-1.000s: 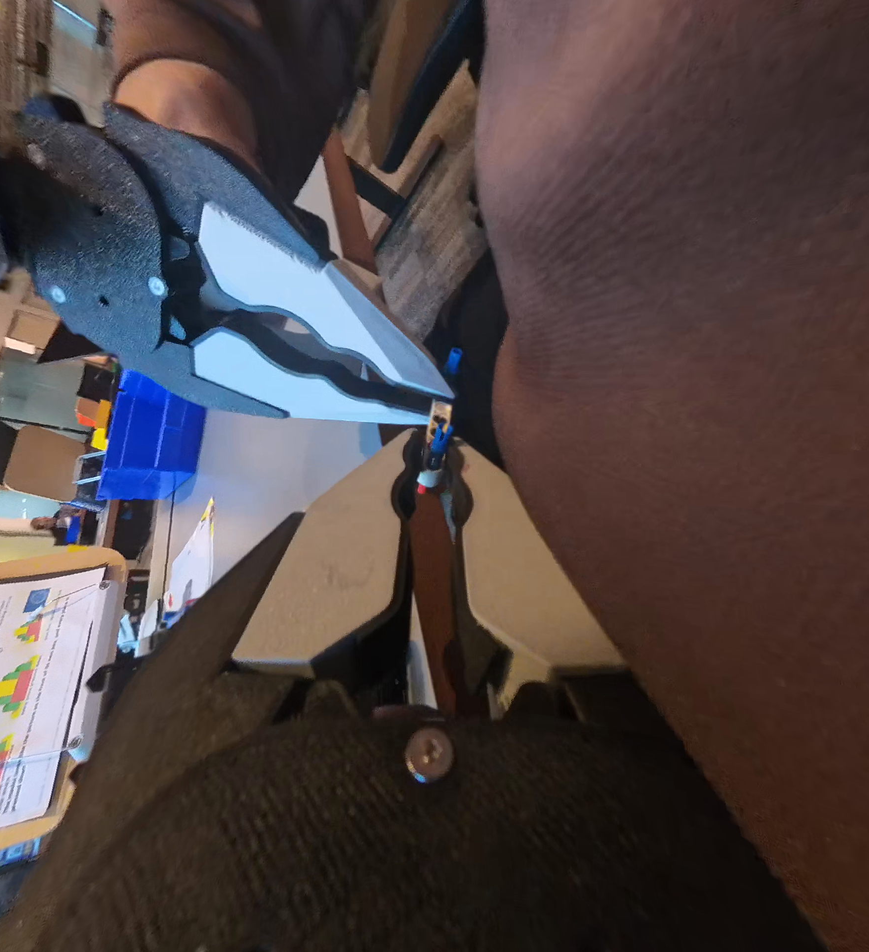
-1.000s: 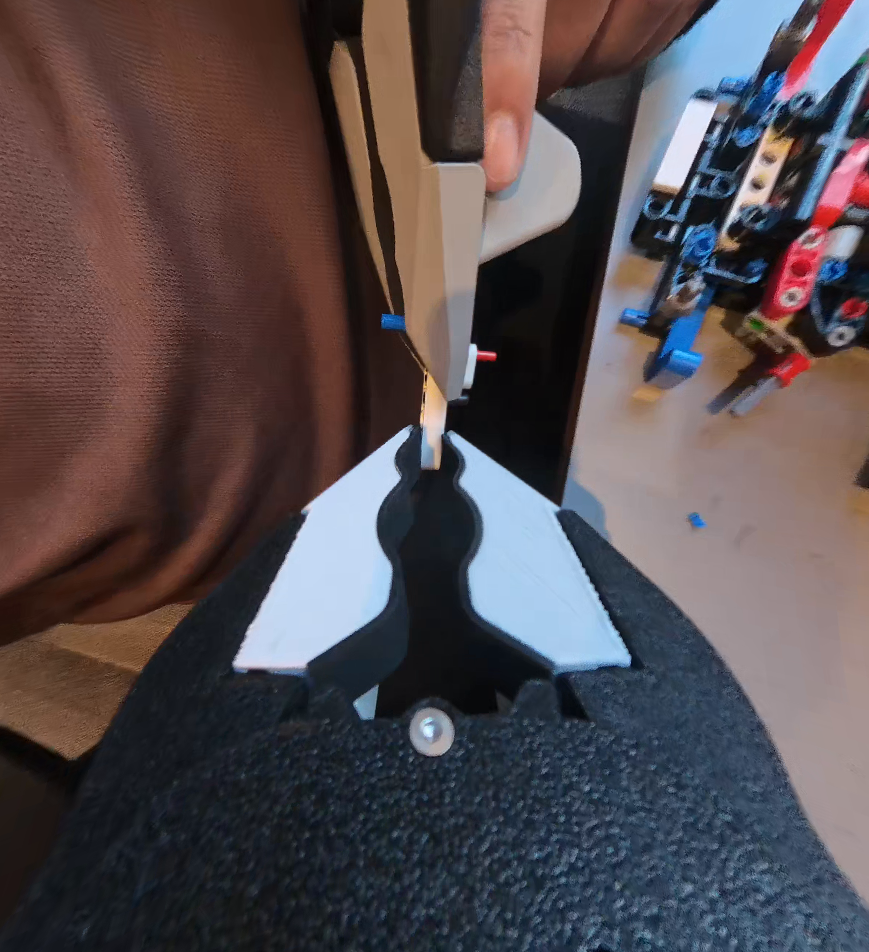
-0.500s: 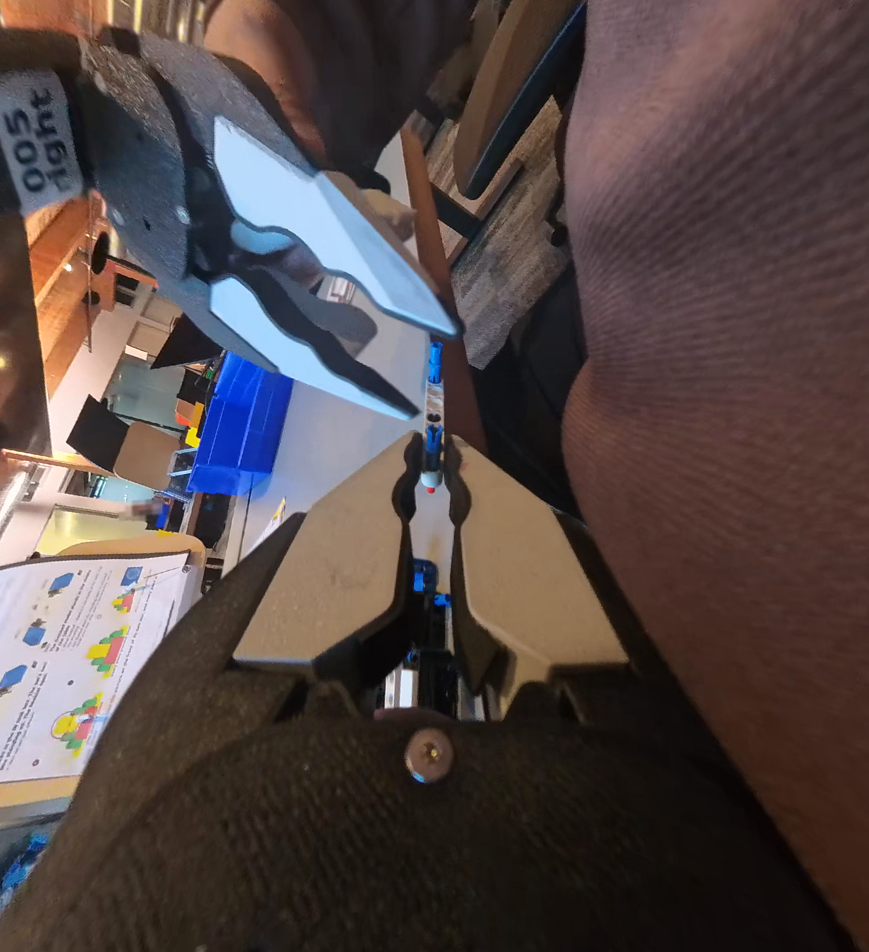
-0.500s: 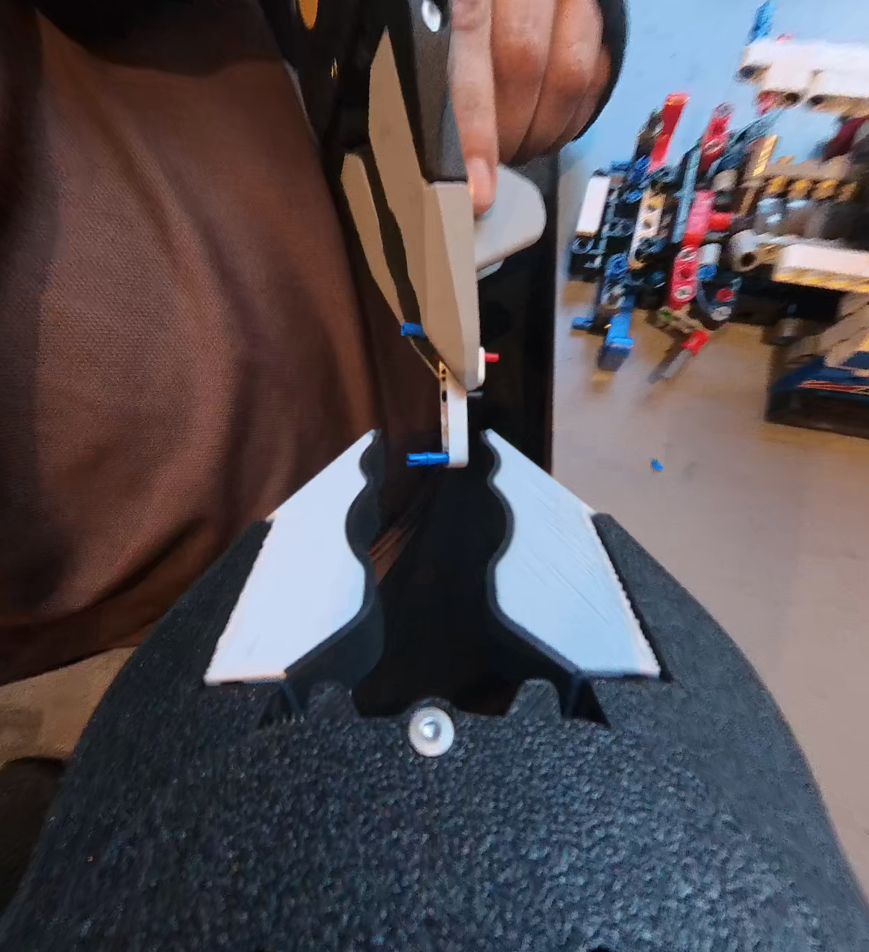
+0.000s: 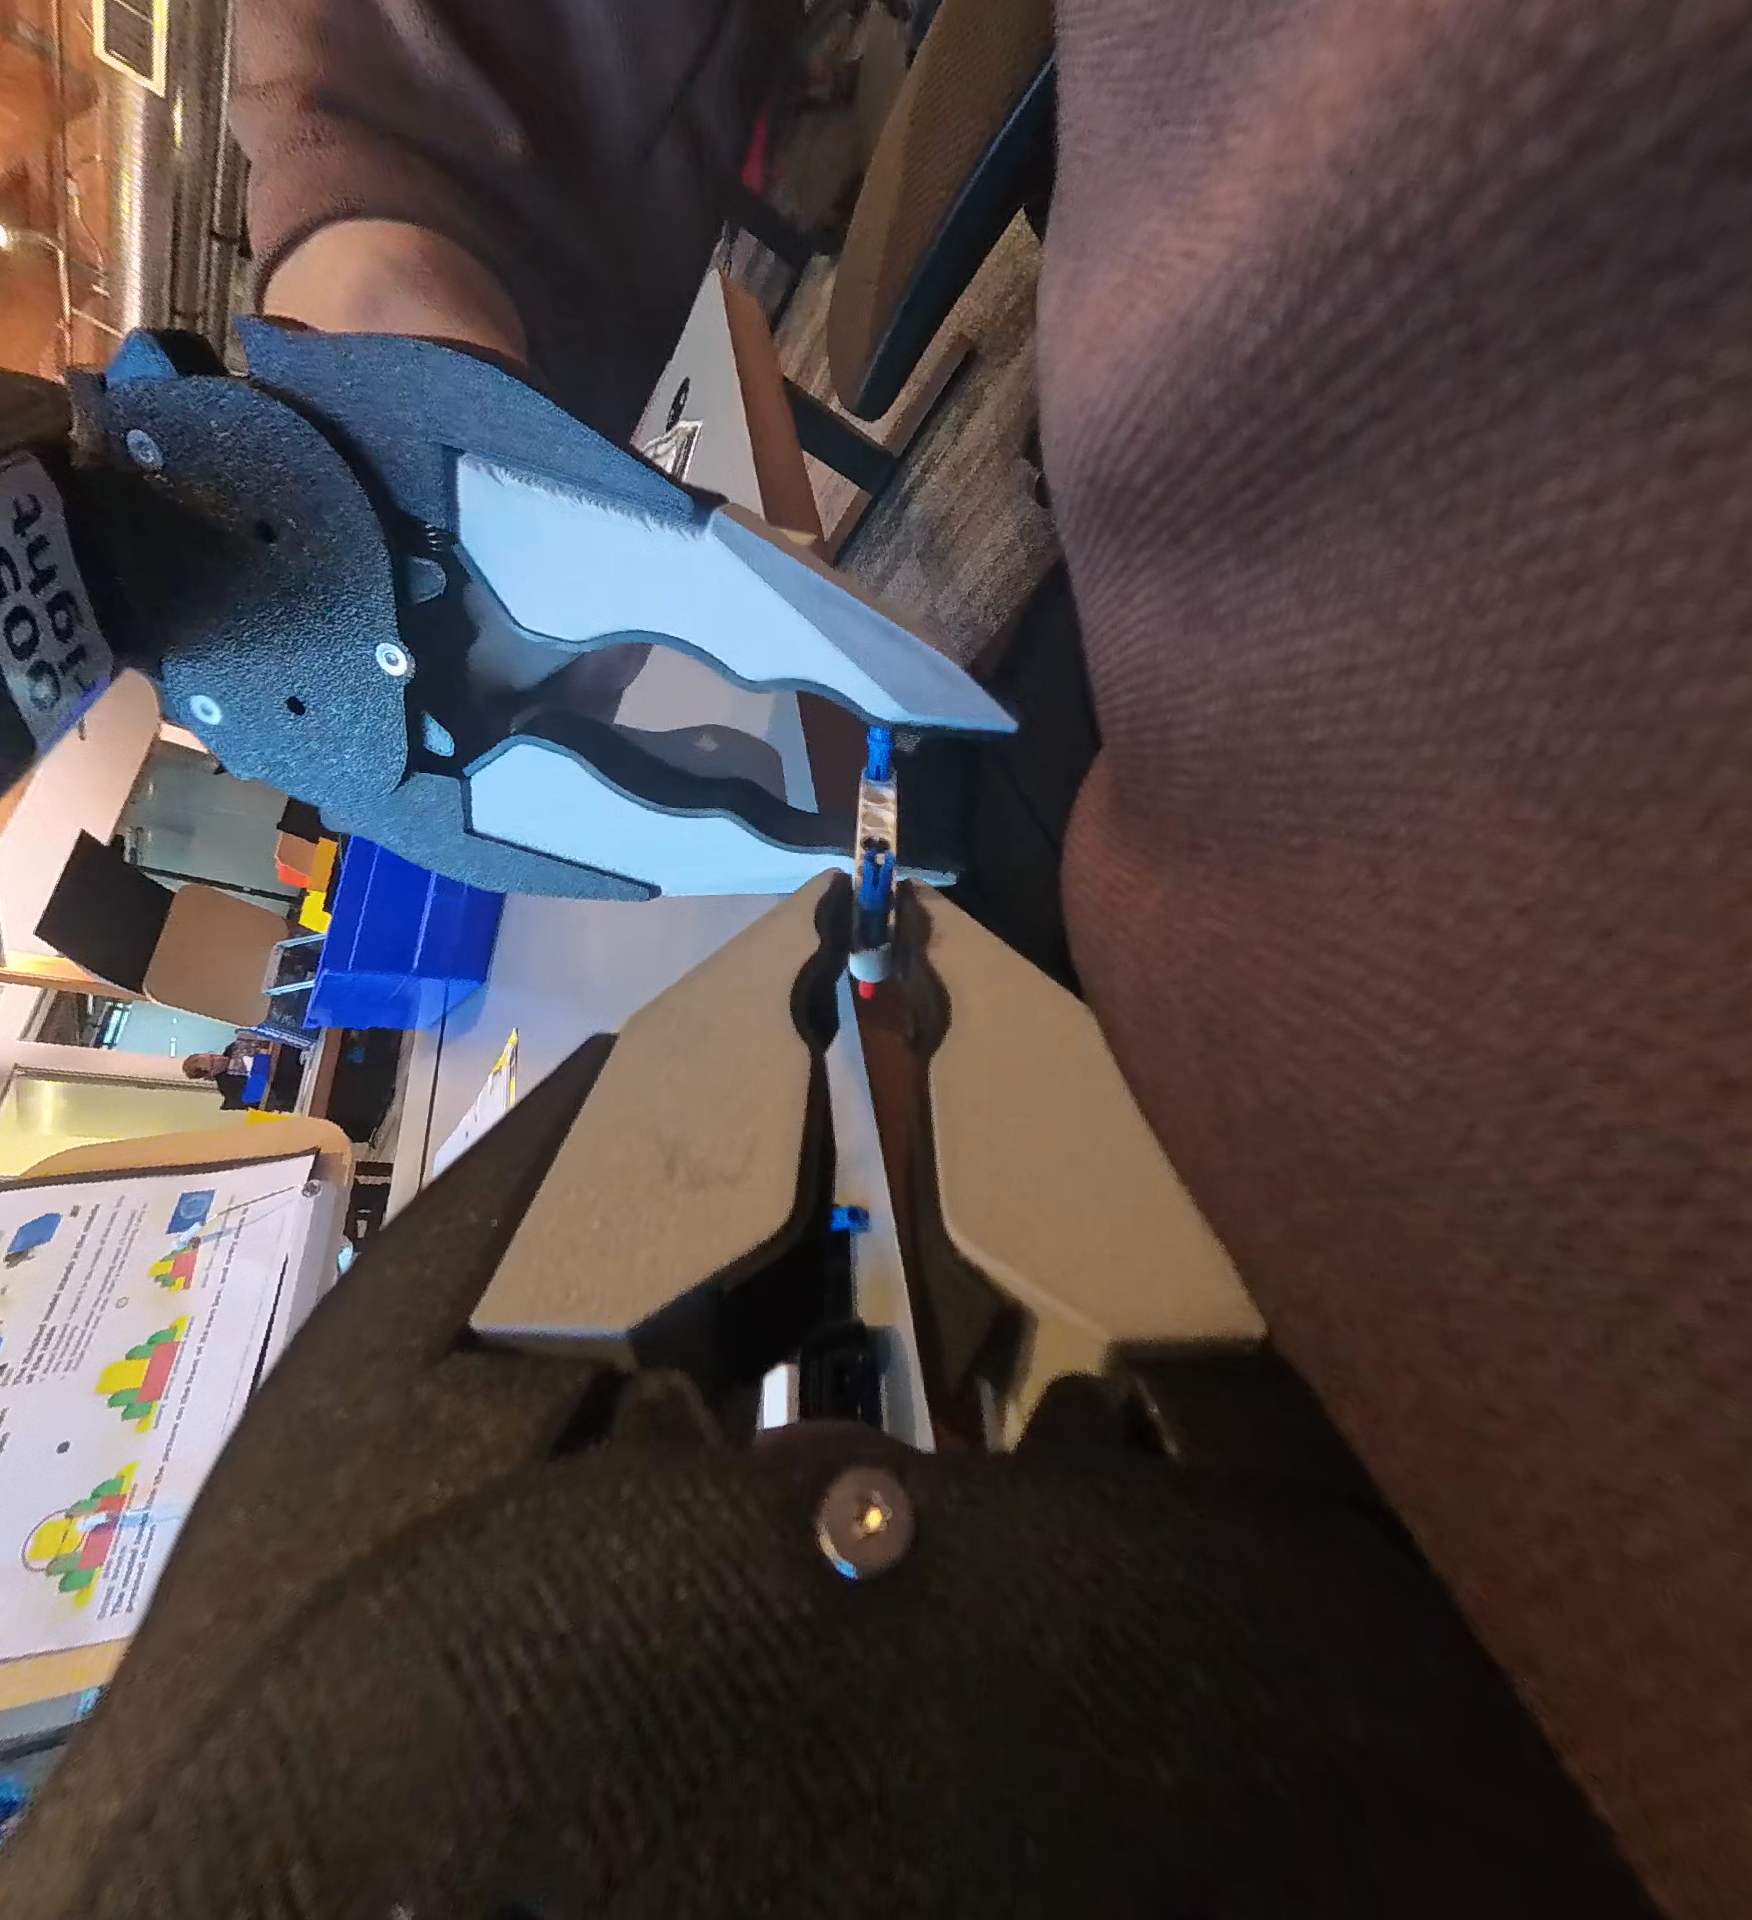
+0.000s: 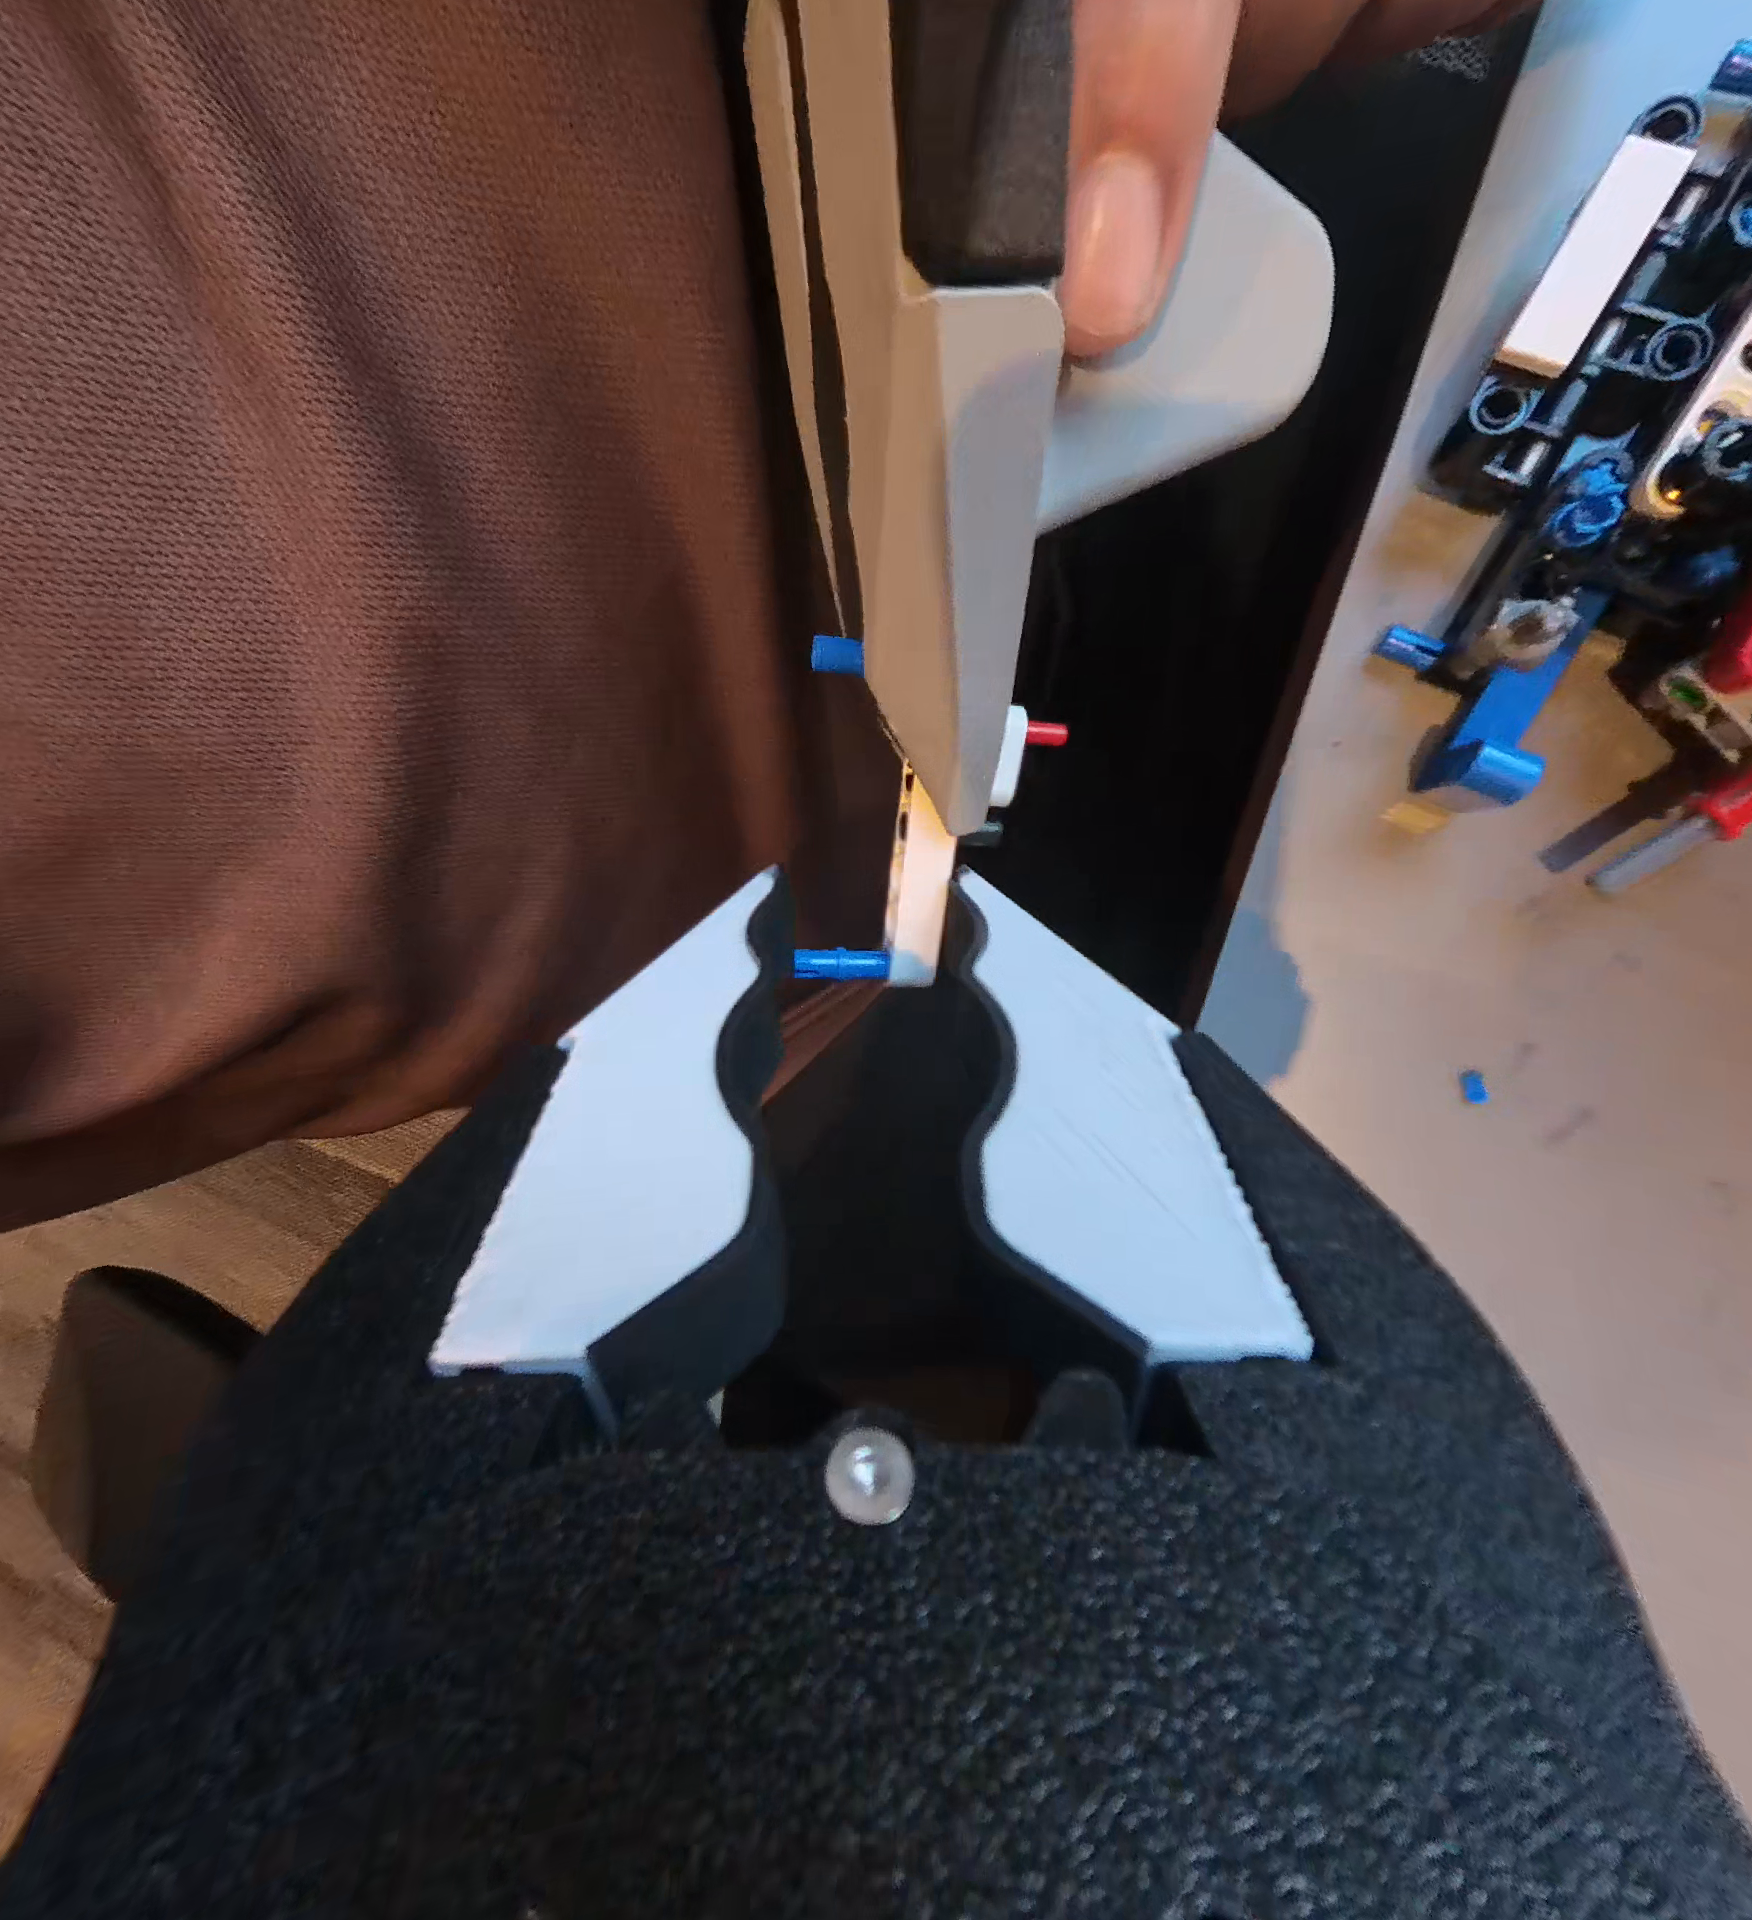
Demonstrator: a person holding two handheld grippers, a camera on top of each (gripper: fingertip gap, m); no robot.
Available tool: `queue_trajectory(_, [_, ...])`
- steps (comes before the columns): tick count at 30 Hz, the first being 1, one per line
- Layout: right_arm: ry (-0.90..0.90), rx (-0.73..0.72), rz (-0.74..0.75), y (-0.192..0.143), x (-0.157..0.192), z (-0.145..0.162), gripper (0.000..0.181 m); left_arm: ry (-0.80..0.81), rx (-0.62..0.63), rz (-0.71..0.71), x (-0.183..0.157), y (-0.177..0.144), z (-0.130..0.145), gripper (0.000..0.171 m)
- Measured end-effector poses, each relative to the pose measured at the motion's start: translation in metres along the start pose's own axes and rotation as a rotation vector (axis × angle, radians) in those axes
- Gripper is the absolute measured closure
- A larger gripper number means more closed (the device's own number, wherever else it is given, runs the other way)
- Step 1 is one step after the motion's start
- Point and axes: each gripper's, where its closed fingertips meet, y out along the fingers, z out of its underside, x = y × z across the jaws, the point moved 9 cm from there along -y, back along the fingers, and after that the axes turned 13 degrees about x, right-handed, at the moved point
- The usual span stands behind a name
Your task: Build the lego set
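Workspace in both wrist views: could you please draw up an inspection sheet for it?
Surface: pale table.
Job's things: white beam with blue pins, held in the air; partly built model on the table.
Clutter: one loose blue piece on the table.
Grippers: left gripper shut on the white beam; right gripper open, fingertips either side of the beam's free end.
Cables: nothing seen.
Surroundings: instruction sheet, blue bins, brown shirt close by.

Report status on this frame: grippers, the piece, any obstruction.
Left gripper shut on white beam. Right gripper open, jaws straddling the beam's lower end with its blue pin. Person's brown shirt close behind; nothing between.
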Motion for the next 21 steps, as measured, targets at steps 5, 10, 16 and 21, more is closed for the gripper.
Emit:
queue_trajectory(5, [-0.018, 0.014, 0.071, 0.003, -0.002, -0.002, 0.155, 0.000, 0.017, 0.012, 0.000, -0.001, 0.003, 0.166])
queue_trajectory(10, [0.001, 0.058, 0.059, 0.016, 0.002, -0.003, 0.160, 0.032, 0.024, 0.084, -0.007, 0.002, -0.001, 0.167])
queue_trajectory(16, [0.038, 0.025, 0.185, 0.013, 0.000, -0.003, 0.160, 0.062, 0.073, 0.030, -0.003, 0.001, 0.003, 0.168])
queue_trajectory(21, [0.124, -0.088, -0.031, 0.012, 0.001, 0.003, 0.159, 0.066, 0.035, 0.015, -0.004, -0.001, -0.003, 0.167])
